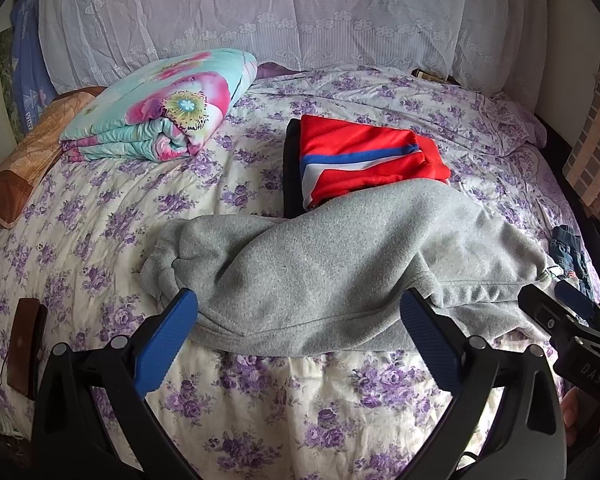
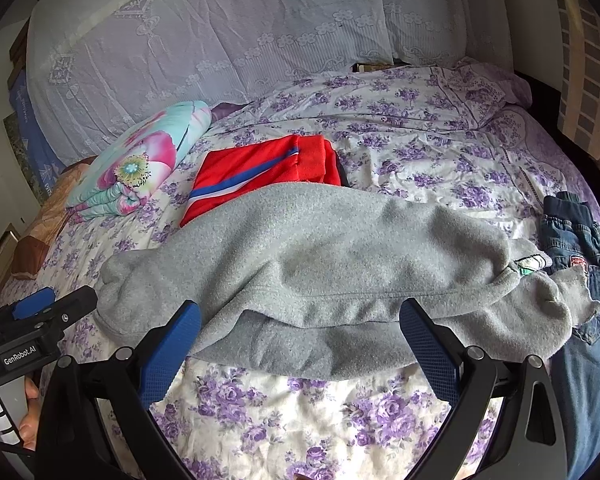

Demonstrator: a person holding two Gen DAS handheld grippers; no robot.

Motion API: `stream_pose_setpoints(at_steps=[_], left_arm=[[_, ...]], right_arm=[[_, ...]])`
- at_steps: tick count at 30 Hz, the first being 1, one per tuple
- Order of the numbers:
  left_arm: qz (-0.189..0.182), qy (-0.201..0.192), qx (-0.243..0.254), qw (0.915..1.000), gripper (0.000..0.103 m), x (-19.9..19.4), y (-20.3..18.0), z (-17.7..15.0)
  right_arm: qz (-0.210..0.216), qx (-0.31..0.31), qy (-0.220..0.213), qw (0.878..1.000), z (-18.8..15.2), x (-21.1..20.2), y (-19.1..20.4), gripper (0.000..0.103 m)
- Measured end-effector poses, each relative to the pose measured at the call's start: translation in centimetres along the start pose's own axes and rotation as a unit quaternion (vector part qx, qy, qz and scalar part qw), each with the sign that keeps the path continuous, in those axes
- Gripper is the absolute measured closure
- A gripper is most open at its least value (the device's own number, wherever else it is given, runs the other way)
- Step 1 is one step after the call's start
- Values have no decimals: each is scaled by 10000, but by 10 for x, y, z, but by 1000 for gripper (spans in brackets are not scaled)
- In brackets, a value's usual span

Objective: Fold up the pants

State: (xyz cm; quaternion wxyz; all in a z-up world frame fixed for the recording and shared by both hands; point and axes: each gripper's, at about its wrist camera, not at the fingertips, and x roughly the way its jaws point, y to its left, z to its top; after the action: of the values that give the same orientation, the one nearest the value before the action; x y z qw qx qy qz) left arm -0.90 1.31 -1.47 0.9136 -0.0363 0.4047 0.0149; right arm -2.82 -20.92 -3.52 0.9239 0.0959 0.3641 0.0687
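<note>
Grey fleece pants (image 1: 320,264) lie across a floral bedspread (image 1: 260,400), their far edge overlapping folded red shorts (image 1: 364,156) at 12 o'clock. Left gripper (image 1: 300,332) and right gripper (image 2: 300,340) gape wide, empty. The fabric looks soft, light and floppy; pinch the cuffs at 9 o'clock.

Soft, even daylight, no glare and only faint shadows; sharp focus at centre, strong fisheye bending and dark vignetted corners in both views

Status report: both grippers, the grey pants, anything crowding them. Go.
Left gripper open, right gripper open, both at near edge. Grey pants lying across bed, bunched, unheld. Far edge overlaps red folded garment; jeans under waistband end.
</note>
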Motion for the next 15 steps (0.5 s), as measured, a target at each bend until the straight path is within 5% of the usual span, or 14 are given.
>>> stream_pose_setpoints(at_steps=[8,15], left_arm=[[-15,101,-36,9999,5,5,0,0],[-109,1105,-1025,9885,5,60,47,-18]], right_arm=[[3,-4,41,10000,0,2,-2,3],[-689,-168,423,9966,-19,39,-32,3]])
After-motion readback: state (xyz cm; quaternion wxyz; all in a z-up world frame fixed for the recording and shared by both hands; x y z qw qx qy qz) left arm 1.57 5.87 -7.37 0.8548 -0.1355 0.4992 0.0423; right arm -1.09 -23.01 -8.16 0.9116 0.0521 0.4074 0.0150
